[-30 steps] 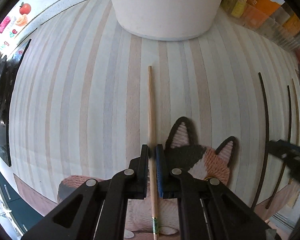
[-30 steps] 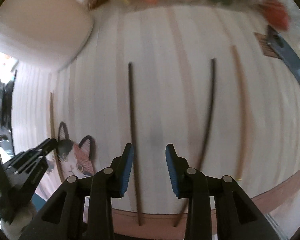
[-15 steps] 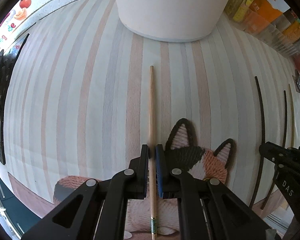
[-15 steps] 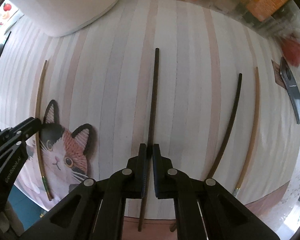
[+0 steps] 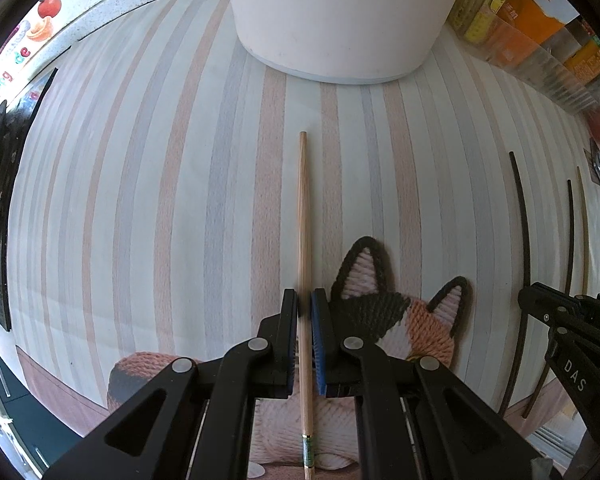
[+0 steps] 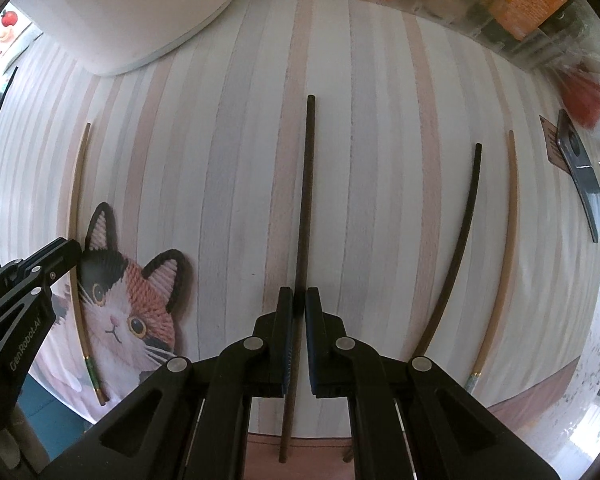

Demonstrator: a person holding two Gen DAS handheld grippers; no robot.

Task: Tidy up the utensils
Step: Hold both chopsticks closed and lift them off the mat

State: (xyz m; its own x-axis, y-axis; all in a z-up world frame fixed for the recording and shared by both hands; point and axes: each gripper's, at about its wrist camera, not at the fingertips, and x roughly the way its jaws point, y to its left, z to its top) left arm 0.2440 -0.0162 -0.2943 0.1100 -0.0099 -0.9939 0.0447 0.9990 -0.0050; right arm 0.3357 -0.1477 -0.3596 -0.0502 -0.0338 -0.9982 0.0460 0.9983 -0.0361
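Left claw (image 5: 305, 308) clenched on the light chopstick (image 5: 302, 216); right claw (image 6: 299, 304) clenched on the dark chopstick (image 6: 305, 200), both lying on the striped desk (image 6: 380, 160). Risk: thin round sticks pinched off-centre, likely to pivot or slip on lift.

Four chopsticks lie on my striped mat (image 6: 236, 152): two light wooden ones (image 6: 78, 184) (image 6: 508, 216) and two dark ones (image 6: 306, 184) (image 6: 462, 228). Left of the middle dark stick is one cat coaster (image 6: 128, 304); beyond it, one white container (image 6: 132, 12). To its far right lies one phone (image 6: 580, 172). My two grippers (image 5: 305, 308) (image 6: 299, 300) each clamp one stick.
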